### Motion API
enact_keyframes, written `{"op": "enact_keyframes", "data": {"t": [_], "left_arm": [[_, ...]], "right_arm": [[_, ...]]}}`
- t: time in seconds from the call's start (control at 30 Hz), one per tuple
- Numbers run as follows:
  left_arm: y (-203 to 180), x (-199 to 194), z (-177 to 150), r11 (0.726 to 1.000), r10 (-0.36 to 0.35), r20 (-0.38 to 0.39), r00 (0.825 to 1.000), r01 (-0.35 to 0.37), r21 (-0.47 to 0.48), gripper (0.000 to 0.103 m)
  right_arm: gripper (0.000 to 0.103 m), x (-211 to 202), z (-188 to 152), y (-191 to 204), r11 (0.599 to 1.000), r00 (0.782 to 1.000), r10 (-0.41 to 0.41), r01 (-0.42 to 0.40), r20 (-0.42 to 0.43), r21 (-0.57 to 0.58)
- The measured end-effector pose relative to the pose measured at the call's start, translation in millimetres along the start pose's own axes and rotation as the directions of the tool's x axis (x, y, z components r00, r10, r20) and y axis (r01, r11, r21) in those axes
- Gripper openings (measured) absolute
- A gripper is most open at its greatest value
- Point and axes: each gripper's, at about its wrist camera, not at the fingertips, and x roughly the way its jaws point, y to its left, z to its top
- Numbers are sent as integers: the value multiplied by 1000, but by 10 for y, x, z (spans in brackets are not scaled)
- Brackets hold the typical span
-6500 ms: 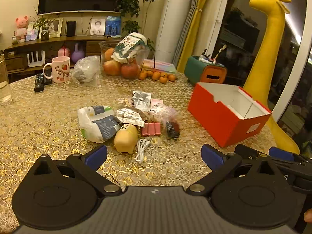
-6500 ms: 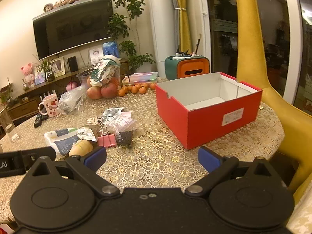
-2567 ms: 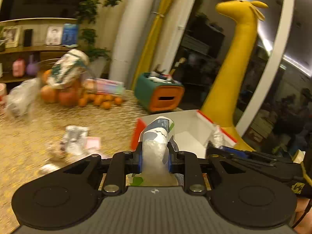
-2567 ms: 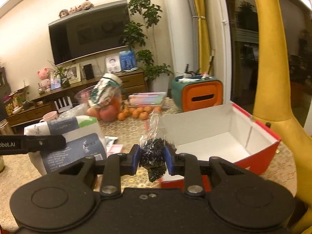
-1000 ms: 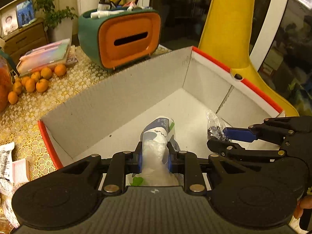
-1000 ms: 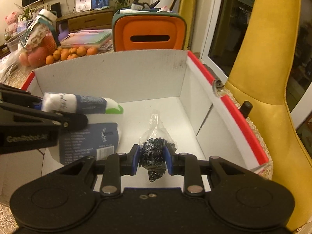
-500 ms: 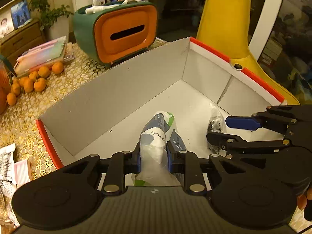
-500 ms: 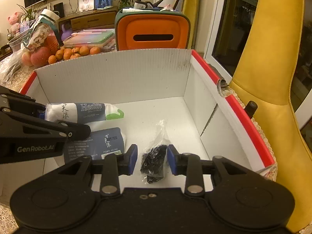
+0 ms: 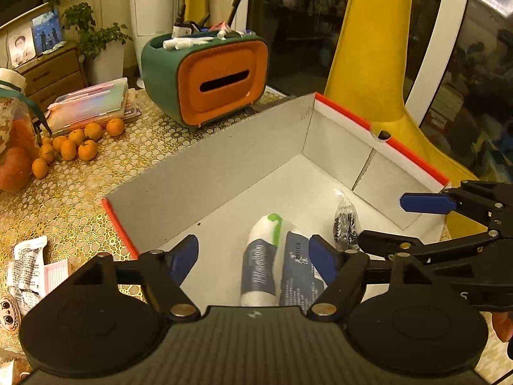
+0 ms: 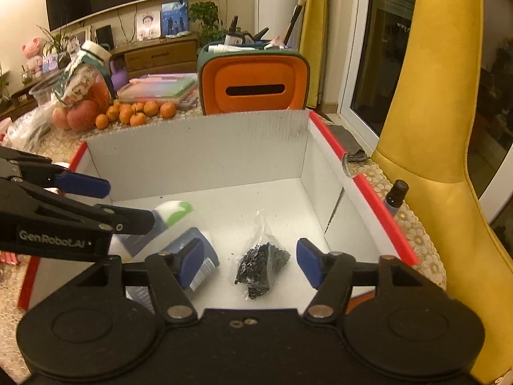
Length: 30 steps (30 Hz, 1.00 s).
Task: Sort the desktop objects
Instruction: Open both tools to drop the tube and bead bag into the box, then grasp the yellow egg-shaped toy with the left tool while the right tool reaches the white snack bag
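Both the left gripper (image 9: 253, 258) and right gripper (image 10: 250, 261) hover with jaws opening, gripping nothing, so the white-and-blue plastic pack (image 9: 275, 266) and small clear bag of black bits (image 10: 261, 264) lie inside the red-rimmed white cardboard box (image 10: 198, 157), sorted.

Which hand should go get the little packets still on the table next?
Probably the left. The packets lie outside the box, beside the left tool. The right tool is over the far side. Both are opening, gripping nothing.
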Motion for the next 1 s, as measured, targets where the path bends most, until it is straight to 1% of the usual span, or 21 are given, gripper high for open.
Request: {"op": "enact_keyframes", "data": {"t": [0.07,0.13,0.27,0.4,0.47,0.67,0.73,0.87,1.0], "left_arm": [[11,-72,-8,1000,-4,16,1000,4,-6,77],[24,-153,-12,1000,-18,35,999,18,-11,82],[55,-347,-32,999,-32,75,997,34,-21,83],[112,-558,-77,998,-47,116,992,50,-30,88],[138,-664,-112,998,-51,131,990,55,-26,89],[266,-986,-236,996,-59,166,984,69,-51,89],[314,-1098,-290,996,-52,179,982,63,-59,89],[441,-1324,-424,995,-49,206,977,66,-79,89],[583,-1510,-580,994,-29,221,975,51,-97,89]], "right_arm": [[69,-63,-13,-3,1000,1000,-4,4,9,-1],[70,-128,-25,2,1000,1000,-2,2,16,-3],[73,-284,-34,36,1000,999,7,-7,34,-4],[79,-420,-27,122,1000,998,21,-20,53,-8],[84,-480,-34,176,1000,998,22,-21,63,-11],[90,-680,-51,351,999,995,52,-51,89,-15],[91,-751,-57,420,998,993,62,-61,100,-19],[92,-869,-82,587,996,990,82,-79,111,-28],[92,-942,-105,781,994,988,105,-100,116,-50]]}}
